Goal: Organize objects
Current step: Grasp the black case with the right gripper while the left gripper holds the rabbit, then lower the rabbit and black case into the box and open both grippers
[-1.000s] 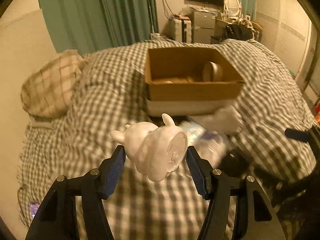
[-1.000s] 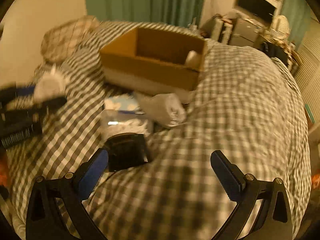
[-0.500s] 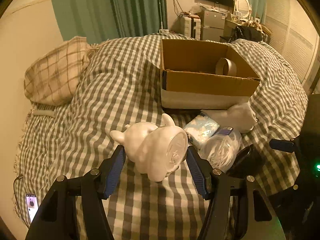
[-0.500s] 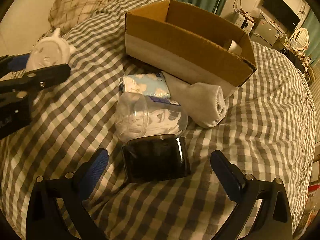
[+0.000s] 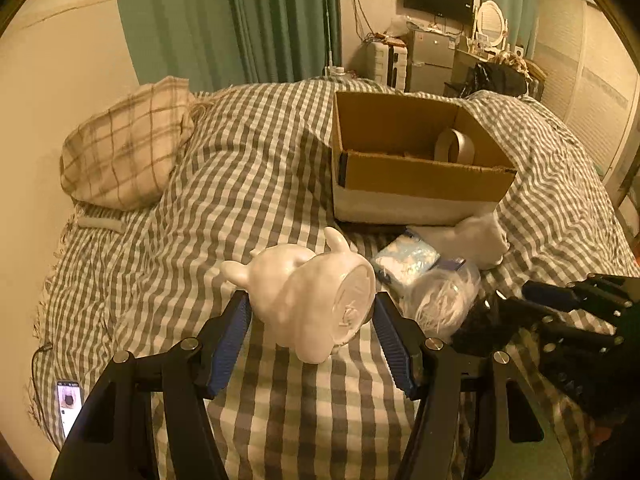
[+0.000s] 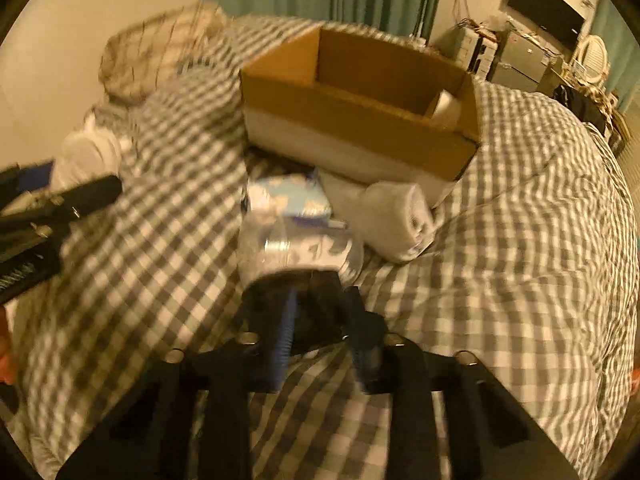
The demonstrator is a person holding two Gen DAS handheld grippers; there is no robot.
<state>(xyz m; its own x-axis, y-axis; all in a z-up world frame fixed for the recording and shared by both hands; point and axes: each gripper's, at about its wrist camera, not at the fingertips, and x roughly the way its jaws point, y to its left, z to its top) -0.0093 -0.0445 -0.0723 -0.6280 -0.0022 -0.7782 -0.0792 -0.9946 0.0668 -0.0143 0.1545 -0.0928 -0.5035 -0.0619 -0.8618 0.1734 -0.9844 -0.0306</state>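
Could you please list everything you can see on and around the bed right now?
Figurine: one, white, held between the left gripper's fingers.
Jar: one, clear with a black lid, lying on the bed, lid in the right gripper.
Packet: one, pale blue, behind the jar.
Towel: one, white, rolled, against the box front.
Box: one, brown cardboard, open, mid-bed.
Tape roll: one, pale, inside the box.
Pillow: one, beige plaid, far left.
Phone: one, lit screen, left edge of the bed.
Bedspread: one, grey-white check.
Left gripper: black, blue pads.
Right gripper: black, blue pads.
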